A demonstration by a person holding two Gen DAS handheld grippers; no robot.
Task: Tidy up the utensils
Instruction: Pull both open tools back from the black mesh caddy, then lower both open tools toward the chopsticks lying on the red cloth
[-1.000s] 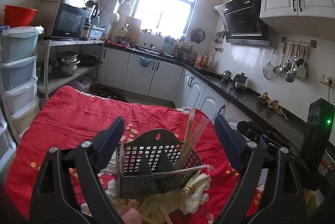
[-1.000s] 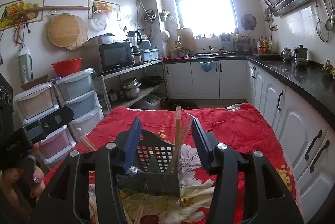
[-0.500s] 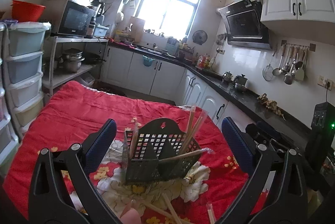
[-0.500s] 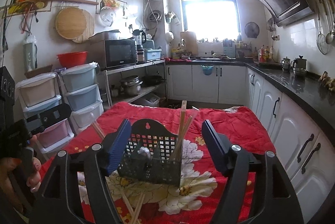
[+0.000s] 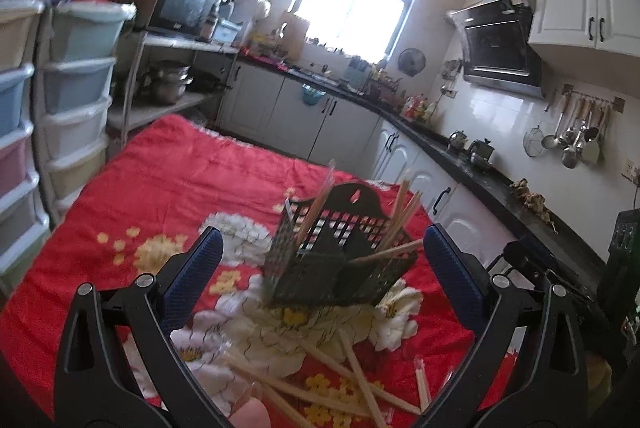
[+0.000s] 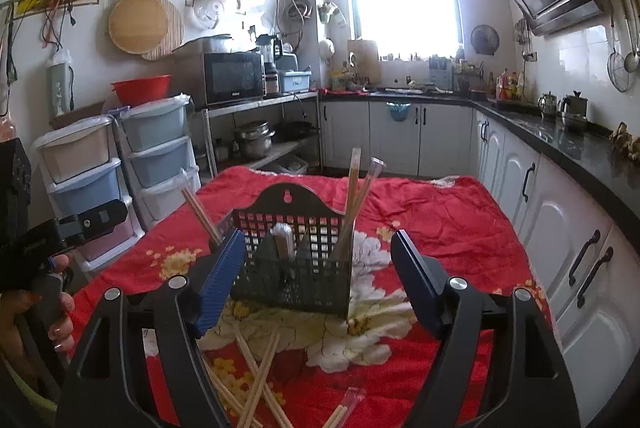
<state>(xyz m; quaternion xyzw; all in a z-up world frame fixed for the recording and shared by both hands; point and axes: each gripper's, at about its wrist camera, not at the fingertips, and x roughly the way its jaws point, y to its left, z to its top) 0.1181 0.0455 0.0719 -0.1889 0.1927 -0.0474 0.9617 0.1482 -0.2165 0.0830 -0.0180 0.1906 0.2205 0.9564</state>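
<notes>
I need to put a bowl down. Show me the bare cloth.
Free: the cloth behind and right of the caddy, toward the cabinets; also its left part, toward the drawers. Crowded: loose chopsticks in front of the caddy.

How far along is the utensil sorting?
Partly done. Several wooden chopsticks already stand in the black perforated plastic utensil caddy. Nothing is in hand: left gripper and right gripper are both open and empty. Left: loose wooden chopsticks on the cloth lie scattered on the red floral tablecloth in front of the caddy.
</notes>
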